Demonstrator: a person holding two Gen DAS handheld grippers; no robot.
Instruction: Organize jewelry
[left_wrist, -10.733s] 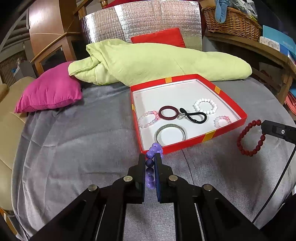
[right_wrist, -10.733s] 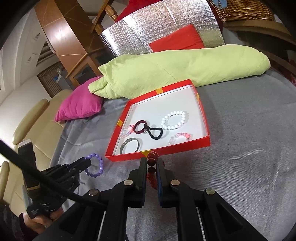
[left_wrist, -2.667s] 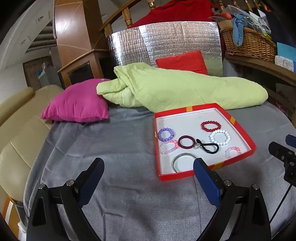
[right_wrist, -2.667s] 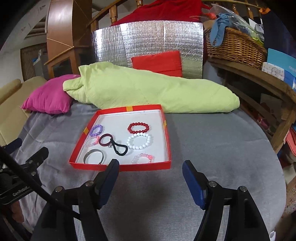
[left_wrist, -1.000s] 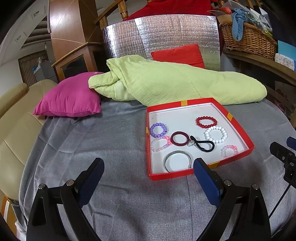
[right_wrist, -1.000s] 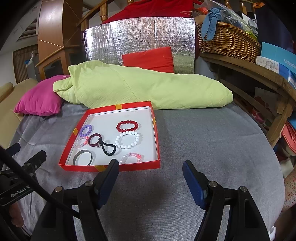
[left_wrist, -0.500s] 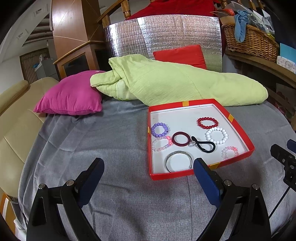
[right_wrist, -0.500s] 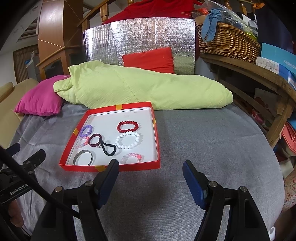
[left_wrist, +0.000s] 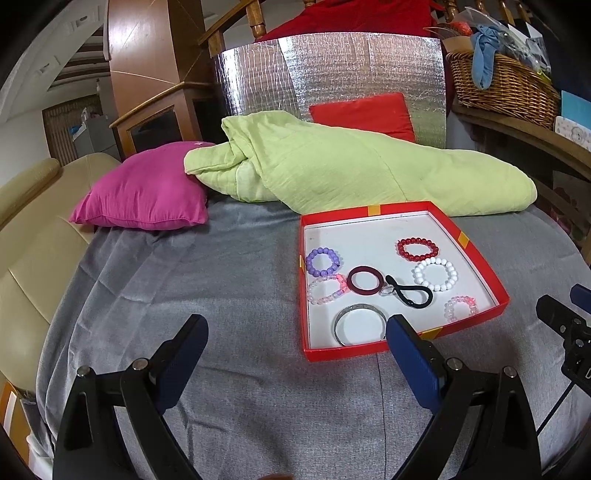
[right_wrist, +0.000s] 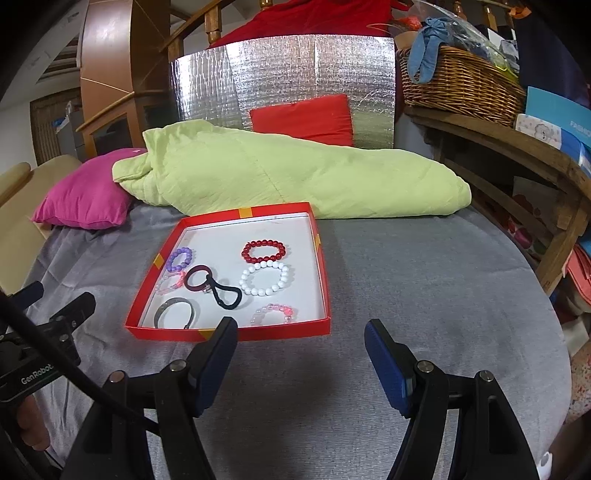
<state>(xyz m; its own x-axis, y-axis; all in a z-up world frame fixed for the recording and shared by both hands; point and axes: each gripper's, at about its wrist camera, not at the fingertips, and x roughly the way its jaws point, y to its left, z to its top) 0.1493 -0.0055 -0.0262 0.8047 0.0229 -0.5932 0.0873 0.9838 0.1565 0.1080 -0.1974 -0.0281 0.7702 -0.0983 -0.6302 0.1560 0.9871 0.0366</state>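
A red tray with a white floor (left_wrist: 476, 258) (right_wrist: 321, 266) lies on the grey cloth. In it are a purple bead bracelet (left_wrist: 322, 261) (right_wrist: 180, 258), a red bead bracelet (left_wrist: 417, 249) (right_wrist: 263, 251), a white bead bracelet (left_wrist: 435, 274) (right_wrist: 264, 280), two pink bead bracelets (left_wrist: 326, 290) (left_wrist: 460, 308), a maroon ring (left_wrist: 364, 281), a black loop (left_wrist: 410, 295) and a silver bangle (left_wrist: 360, 324). My left gripper (left_wrist: 295, 354) is open and empty, held near the tray's near left corner. My right gripper (right_wrist: 301, 354) is open and empty, in front of the tray's near edge.
A green quilt (left_wrist: 351, 170) lies behind the tray, a pink cushion (left_wrist: 144, 192) to its left and a red cushion (left_wrist: 364, 112) against silver foil. A beige sofa (left_wrist: 26, 236) is at the left. A wooden shelf with a wicker basket (right_wrist: 458, 85) stands at the right.
Both grippers were shut on the purple and red bracelets; those now lie in the tray and both grippers are open. In the last second both views have barely shifted.
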